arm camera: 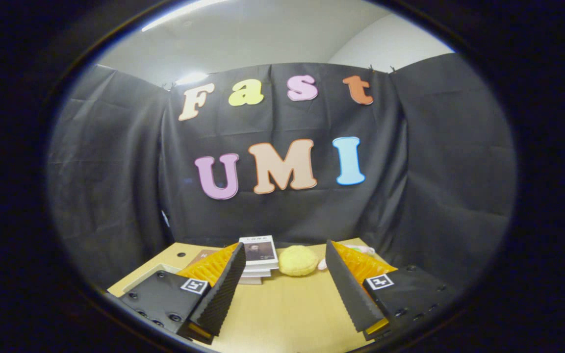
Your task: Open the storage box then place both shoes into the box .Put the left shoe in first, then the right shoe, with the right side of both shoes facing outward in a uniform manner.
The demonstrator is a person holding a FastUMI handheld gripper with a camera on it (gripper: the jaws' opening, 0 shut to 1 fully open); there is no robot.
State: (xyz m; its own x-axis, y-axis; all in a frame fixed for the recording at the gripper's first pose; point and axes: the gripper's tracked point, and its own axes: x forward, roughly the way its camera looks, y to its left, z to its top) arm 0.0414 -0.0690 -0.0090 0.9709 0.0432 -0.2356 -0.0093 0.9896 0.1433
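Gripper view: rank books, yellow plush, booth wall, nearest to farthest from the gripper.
Gripper open, holding nothing.
1. Books: stack on the table, by one fingertip.
2. Yellow plush: between the fingers, barely past the books; close call.
3. Booth wall: behind the table.

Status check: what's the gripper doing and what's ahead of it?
Hand-held gripper open, nothing between fingers. Stack of books and yellow plush toy beyond them on table.

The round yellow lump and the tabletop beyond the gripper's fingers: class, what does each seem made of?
Round yellow lump: probably soft plush or foam, matte and slightly fuzzy. Tabletop: light wood or wood-look laminate, smooth with a faint sheen. The gripper hangs open above it, holding nothing.
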